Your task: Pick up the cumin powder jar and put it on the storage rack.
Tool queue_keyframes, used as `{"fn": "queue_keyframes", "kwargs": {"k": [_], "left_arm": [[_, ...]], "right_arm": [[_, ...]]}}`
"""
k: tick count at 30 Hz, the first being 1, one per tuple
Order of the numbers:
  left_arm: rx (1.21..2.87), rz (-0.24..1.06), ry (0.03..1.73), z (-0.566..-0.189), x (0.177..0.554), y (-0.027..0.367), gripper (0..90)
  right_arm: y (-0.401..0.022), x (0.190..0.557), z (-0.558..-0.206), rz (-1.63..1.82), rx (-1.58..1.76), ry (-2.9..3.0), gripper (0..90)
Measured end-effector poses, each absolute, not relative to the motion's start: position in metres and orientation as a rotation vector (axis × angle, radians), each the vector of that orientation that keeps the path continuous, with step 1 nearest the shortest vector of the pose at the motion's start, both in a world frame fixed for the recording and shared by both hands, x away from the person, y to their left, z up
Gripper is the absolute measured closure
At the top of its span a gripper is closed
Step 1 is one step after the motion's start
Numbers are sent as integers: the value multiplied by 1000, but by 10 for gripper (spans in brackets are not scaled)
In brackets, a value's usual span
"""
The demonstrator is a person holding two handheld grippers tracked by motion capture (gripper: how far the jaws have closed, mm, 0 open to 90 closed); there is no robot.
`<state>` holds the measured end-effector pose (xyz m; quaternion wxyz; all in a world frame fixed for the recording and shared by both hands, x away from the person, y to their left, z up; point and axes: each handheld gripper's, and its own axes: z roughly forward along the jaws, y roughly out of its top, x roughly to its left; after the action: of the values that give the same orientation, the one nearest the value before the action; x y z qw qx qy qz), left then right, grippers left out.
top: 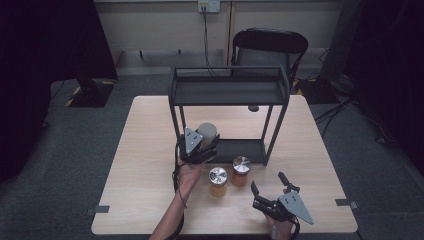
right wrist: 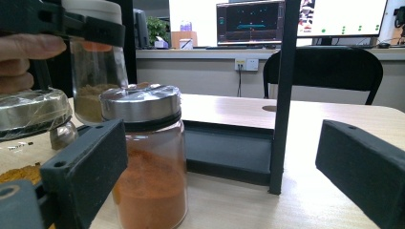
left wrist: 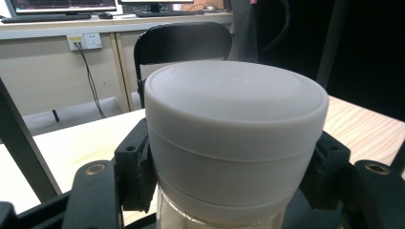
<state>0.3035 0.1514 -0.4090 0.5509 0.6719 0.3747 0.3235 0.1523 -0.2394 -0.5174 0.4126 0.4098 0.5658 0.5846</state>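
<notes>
My left gripper [top: 202,145] is shut on a glass jar with a pale grey lid [top: 207,132], held upright in front of the left front leg of the black rack [top: 227,91]. In the left gripper view both pads clamp the jar [left wrist: 234,124] just below its lid. The right gripper view shows this jar [right wrist: 95,81] lifted off the table, with brown powder inside. Two silver-lidded jars stand on the table: one of yellow powder [top: 218,181] and one of orange powder [top: 241,171]. My right gripper [top: 267,181] rests open near the front edge, with the orange jar [right wrist: 145,157] just beyond its left jaw.
The rack's lower shelf [top: 240,150] lies bare behind the jars, and its top shelf [top: 230,92] is bare too. A black chair [top: 270,47] stands behind the table. The table [top: 145,165] has free room at left and far right.
</notes>
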Motion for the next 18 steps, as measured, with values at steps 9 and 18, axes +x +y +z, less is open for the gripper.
{"fn": "queue_keyframes", "kwargs": {"k": [9, 18], "left_arm": [[1593, 751, 904, -413, 312, 150, 341], [1609, 743, 920, -419, 316, 150, 341]], "right_arm": [[-240, 152, -518, 1471, 1026, 1425, 28], [-239, 152, -518, 1469, 1024, 1425, 27]]}}
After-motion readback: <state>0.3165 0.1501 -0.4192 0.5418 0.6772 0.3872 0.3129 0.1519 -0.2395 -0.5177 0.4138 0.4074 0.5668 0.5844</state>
